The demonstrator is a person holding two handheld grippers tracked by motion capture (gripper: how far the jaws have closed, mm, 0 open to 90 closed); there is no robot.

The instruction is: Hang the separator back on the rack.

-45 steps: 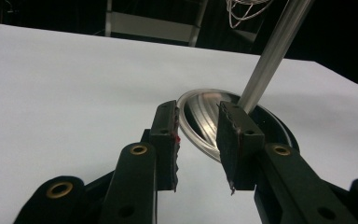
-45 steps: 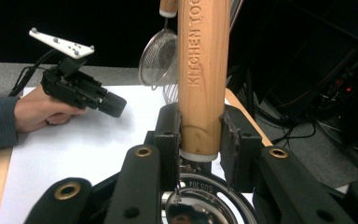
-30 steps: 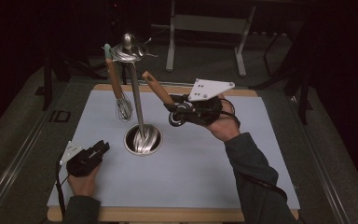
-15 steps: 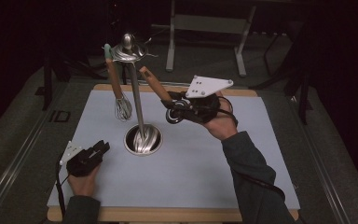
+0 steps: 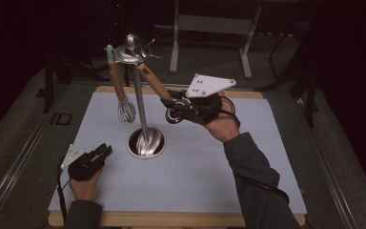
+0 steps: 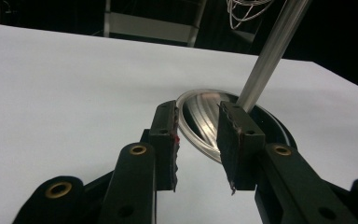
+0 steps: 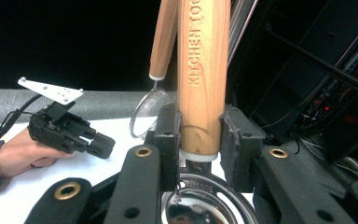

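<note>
A: In the upper middle of the high view, we have the right gripper (image 5: 174, 106) pinching the wooden-handled steel utensil with the round metal head (image 5: 158, 87). Its handle slants up toward the hook ring atop the tall steel utensil stand (image 5: 140, 102).

B: In the right gripper view, the jaws press on both sides of that handle (image 7: 203, 70), just above its white collar. So we judge the pick-up done. Hooking it on the ring seems to be what is left.

A: 1 piece already hangs there: the wire whisk with the wooden handle and pale green tip (image 5: 121, 90), left of the pole.

B: The left gripper (image 5: 100, 153) rests at the lower left on the pale grey mat (image 5: 209, 176), jaws spread and empty, pointed at the stand's round steel base (image 6: 205, 121).

A: We cannot tell whether the utensil's top end has caught a hook; the ring is small and glary. The utensil's head is cut off at the bottom of the right gripper view.
</note>
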